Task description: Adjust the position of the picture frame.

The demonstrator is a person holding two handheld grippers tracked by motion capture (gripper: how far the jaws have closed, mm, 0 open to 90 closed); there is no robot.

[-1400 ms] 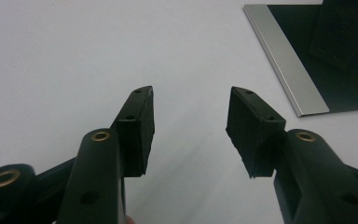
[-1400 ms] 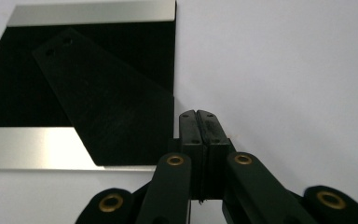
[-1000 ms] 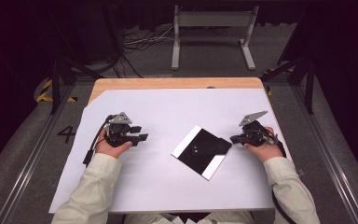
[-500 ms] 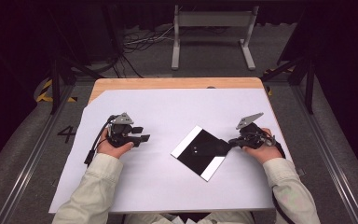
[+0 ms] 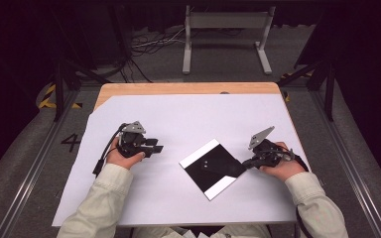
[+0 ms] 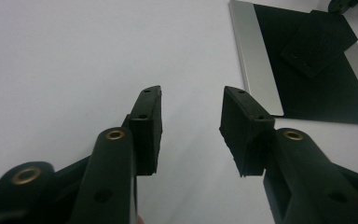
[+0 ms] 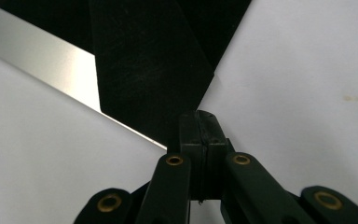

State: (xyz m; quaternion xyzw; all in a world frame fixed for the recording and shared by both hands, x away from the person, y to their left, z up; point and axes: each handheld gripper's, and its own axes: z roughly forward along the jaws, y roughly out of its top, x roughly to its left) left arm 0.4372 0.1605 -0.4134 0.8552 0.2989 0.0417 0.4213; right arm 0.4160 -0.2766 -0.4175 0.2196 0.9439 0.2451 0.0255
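Pinching a black flap corner, my right gripper (image 5: 248,162) has dragged the black square sheet (image 5: 213,167) toward three o'clock since a second ago; my left gripper (image 5: 155,147), empty at nine o'clock, has just been narrowing its jaws, readying to help.

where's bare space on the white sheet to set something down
Free: the far half of the white sheet up to the wooden table edge, and the patch between the left gripper and the black square with silver edges. Crowded: the right side, where the right gripper pinches the black cloth.
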